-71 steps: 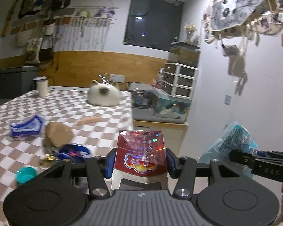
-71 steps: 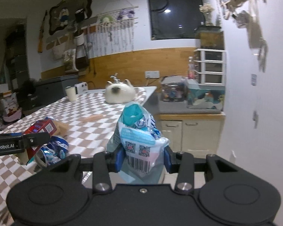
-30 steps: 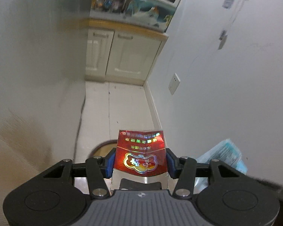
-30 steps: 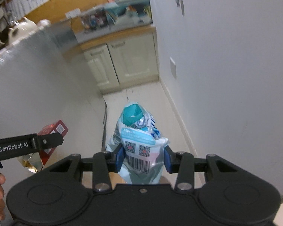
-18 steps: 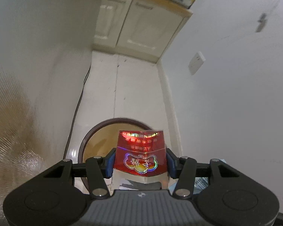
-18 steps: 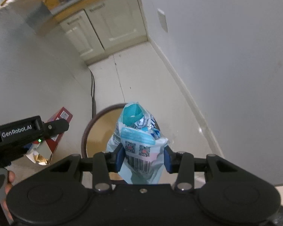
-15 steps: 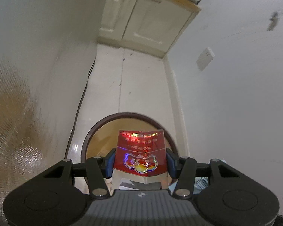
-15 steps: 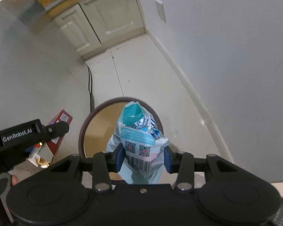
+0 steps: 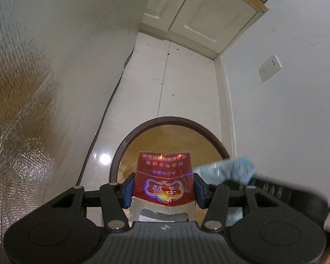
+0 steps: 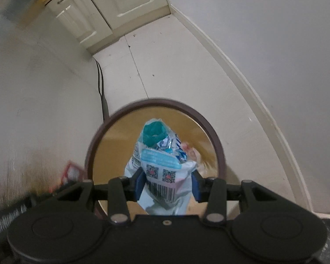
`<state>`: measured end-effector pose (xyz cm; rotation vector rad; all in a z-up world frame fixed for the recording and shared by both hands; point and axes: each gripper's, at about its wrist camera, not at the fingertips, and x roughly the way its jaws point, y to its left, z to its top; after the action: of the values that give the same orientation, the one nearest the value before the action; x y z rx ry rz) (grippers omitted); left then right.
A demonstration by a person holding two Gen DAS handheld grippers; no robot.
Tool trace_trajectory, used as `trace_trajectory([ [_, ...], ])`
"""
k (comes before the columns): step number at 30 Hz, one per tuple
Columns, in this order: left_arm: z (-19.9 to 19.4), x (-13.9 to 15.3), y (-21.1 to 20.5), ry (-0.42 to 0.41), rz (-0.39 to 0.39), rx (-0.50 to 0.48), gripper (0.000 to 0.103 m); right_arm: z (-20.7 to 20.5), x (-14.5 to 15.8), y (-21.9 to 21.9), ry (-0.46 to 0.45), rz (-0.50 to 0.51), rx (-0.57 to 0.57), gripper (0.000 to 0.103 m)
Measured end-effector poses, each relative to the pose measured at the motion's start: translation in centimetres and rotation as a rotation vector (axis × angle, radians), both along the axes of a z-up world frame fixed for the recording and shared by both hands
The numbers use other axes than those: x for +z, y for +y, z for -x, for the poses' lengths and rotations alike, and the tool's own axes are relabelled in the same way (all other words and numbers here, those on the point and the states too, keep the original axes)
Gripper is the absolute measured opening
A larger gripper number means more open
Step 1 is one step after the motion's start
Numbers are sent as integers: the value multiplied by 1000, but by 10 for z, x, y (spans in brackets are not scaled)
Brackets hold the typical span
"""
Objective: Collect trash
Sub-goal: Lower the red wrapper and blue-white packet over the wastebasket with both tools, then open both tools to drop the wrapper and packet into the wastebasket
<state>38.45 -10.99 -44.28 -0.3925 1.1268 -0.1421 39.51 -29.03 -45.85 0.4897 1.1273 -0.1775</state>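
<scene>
My left gripper (image 9: 164,190) is shut on a red foil box (image 9: 164,176) and holds it above a round bin with a dark brown rim (image 9: 169,118) and tan inside. My right gripper (image 10: 167,183) is shut on a crumpled white and blue wrapper with barcodes (image 10: 162,165) and holds it over the same bin's rim (image 10: 156,101). The wrapper also shows blurred at the right in the left wrist view (image 9: 228,171). The red box shows blurred at the left in the right wrist view (image 10: 70,171).
The bin stands on a pale tiled floor (image 9: 182,83) between a white wall (image 9: 286,110) on the right and a pale panel (image 9: 55,66) on the left. Cream cabinets (image 9: 204,17) close the far end. A dark cable (image 10: 101,88) runs along the floor.
Both grippers have swung down from the table to the floor and moved closer over the bin. Each still holds its piece of trash.
</scene>
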Motion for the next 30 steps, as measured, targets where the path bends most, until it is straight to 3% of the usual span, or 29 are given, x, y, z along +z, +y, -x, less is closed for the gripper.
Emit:
trace_trajectory([
  [8, -4, -16, -4, 33, -24, -24, 53, -27, -9, -7, -59, -121, -48, 54],
  [11, -6, -21, -9, 40, -31, -47, 53, -26, -11, -6, -50, -101, -24, 64],
  [20, -11, -37, -18, 63, -26, -123, 54, -27, -20, -19, -44, -104, -21, 73],
  [24, -10, -43, -24, 80, -46, -150, 73, -15, -24, -24, -22, -79, 9, 78],
  [30, -12, -49, -31, 113, -111, -175, 80, -7, -33, -32, 29, -65, 3, 80],
])
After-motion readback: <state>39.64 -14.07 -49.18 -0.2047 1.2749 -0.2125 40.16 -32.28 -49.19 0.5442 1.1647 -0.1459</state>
